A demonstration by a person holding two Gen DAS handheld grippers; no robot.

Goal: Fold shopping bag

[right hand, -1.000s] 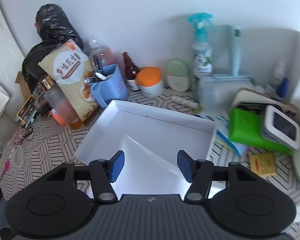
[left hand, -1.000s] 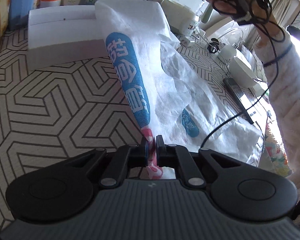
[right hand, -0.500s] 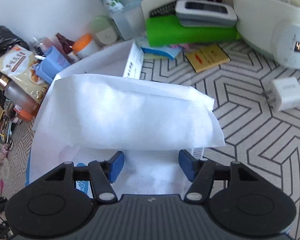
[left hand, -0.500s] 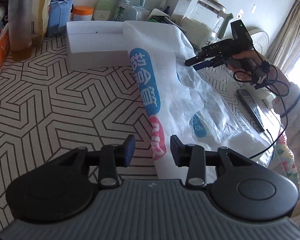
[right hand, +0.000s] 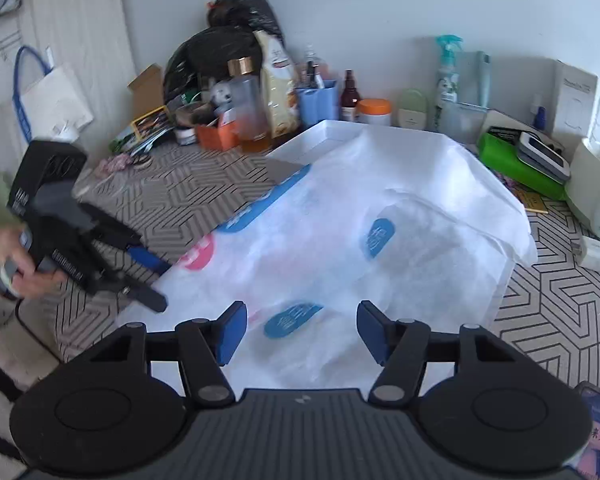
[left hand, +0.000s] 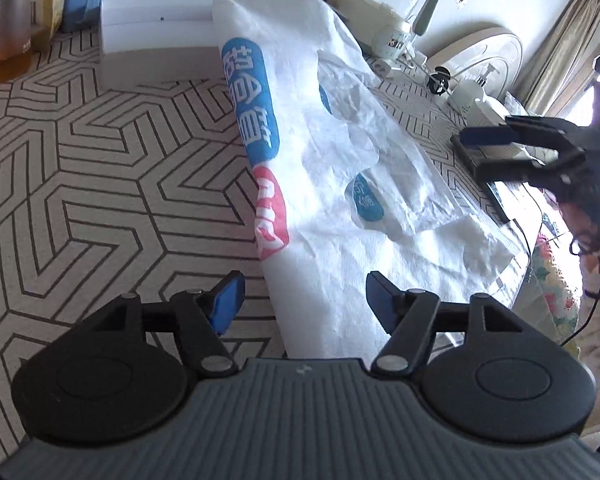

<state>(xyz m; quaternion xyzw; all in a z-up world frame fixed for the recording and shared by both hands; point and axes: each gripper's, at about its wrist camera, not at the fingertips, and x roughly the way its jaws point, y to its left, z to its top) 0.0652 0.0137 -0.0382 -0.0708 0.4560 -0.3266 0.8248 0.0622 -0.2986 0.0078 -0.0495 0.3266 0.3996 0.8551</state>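
The white shopping bag (left hand: 340,184), printed with blue and pink labels, lies folded lengthwise on the patterned table. Its far end is draped over a white box (left hand: 156,36). My left gripper (left hand: 304,300) hovers over the bag's near end; its jaws are opening and the pads touch nothing. In the right wrist view the bag (right hand: 400,216) spreads out ahead of my right gripper (right hand: 300,326), which stands open above its near edge. Each gripper shows in the other's view: the right gripper (left hand: 480,152) beyond the bag's right side, the left gripper (right hand: 156,280) at the bag's left corner.
Bottles, a blue holder (right hand: 316,100), an orange-lidded jar (right hand: 374,110) and a spray bottle (right hand: 448,68) crowd the back wall. A green box (right hand: 512,160), a white appliance (right hand: 596,188) and a plug (right hand: 590,254) sit right of the bag. A phone (left hand: 488,196) lies by the table edge.
My left gripper let go of the bag's pink-printed edge and opened; the bag now lies flat. My right gripper swung back from the white box to the bag's near side.
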